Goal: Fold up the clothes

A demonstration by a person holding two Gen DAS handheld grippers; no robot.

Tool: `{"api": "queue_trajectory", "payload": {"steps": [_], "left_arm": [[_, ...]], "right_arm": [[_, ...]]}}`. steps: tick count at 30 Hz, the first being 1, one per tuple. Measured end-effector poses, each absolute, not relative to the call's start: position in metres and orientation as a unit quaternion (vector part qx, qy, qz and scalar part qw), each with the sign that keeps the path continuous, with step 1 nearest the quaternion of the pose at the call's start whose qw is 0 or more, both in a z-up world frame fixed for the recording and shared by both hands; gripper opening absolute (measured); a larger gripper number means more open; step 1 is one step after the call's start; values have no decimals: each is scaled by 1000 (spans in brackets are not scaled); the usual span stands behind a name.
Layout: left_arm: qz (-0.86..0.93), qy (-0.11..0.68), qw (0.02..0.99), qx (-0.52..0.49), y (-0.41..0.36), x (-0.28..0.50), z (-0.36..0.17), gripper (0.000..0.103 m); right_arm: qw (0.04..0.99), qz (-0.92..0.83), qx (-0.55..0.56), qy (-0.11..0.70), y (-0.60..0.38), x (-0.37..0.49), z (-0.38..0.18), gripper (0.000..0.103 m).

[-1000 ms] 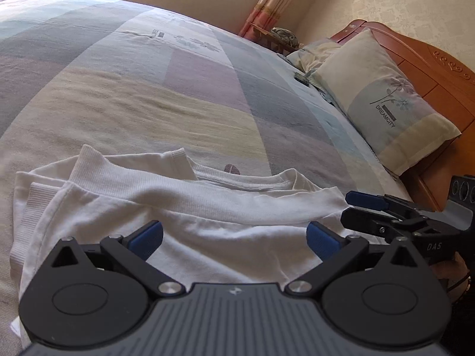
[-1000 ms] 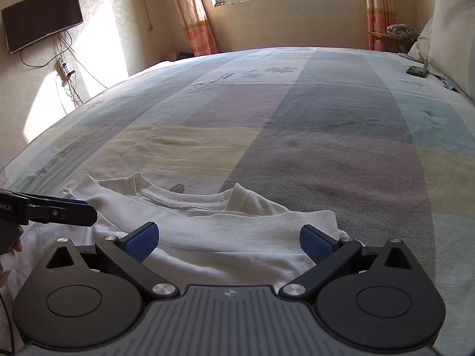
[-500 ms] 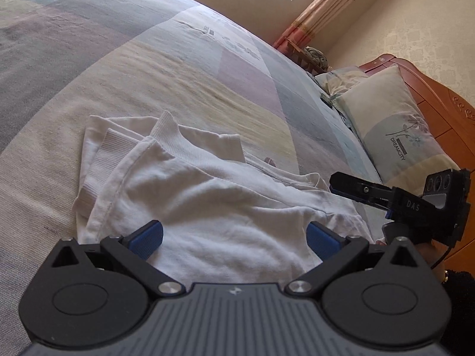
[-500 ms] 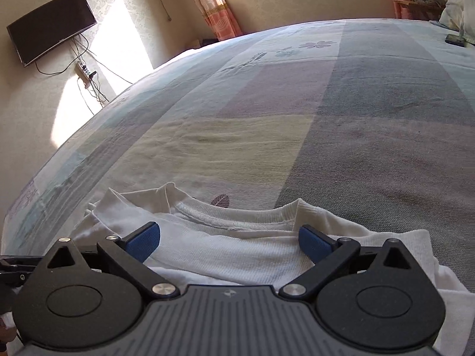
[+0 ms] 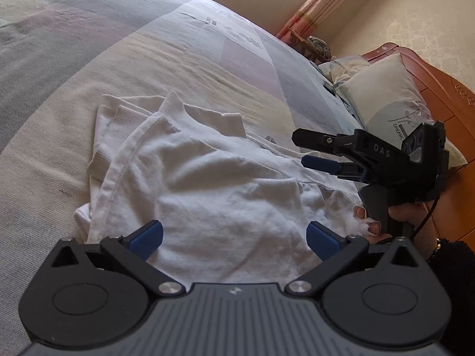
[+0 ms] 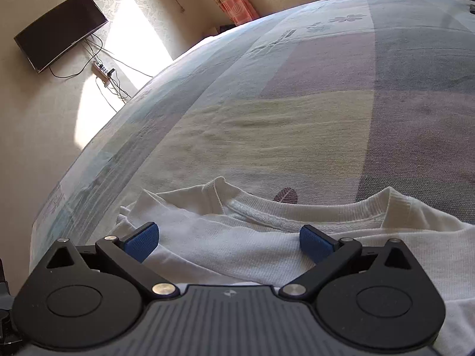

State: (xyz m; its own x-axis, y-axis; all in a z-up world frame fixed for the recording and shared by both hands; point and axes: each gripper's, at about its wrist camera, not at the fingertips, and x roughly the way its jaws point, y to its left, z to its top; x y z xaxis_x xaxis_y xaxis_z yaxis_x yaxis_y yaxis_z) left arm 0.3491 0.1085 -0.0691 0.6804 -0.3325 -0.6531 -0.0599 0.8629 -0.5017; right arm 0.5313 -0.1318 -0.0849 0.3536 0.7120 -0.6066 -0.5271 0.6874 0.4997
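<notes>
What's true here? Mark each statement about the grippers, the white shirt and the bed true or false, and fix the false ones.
1. The left gripper is open. True.
2. The right gripper is clamped on the white shirt. False: it is open, holding nothing.
3. The shirt lies on the patchwork bedspread. True.
4. A pillow leans against the wooden headboard. True.
5. The television stands on the bed. False: it hangs on the wall.

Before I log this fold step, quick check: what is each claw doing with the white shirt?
Left claw: open, holding nothing, over the white shirt.
Right claw: open, holding nothing, over the shirt's collar side.
</notes>
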Motion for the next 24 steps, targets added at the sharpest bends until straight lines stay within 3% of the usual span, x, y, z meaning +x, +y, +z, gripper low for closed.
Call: {"api": "queue_trajectory", "payload": {"steps": [6, 11, 17, 21, 23, 24], "left_arm": [[-100, 354, 912, -184, 101, 357, -56, 102], [-31, 387, 911, -143, 107, 378, -80, 102], [-61, 379, 922, -48, 71, 342, -48, 102], [-60, 415, 908, -10, 57, 315, -65, 102], [-33, 451, 889, -64, 70, 305, -84, 102], [-31, 432, 898, -76, 73, 296, -82, 102]], "right_arm": [[870, 344, 2, 353, -192, 456, -43, 103], [878, 286, -75, 376, -250, 394, -79, 103], [891, 248, -45, 377, -282, 349, -77, 103], [887, 279, -22, 367, -273, 340, -73, 103], [879, 279, -26, 385, -264, 343, -83, 103], [876, 278, -27, 394, -262, 344, -88, 103]]}}
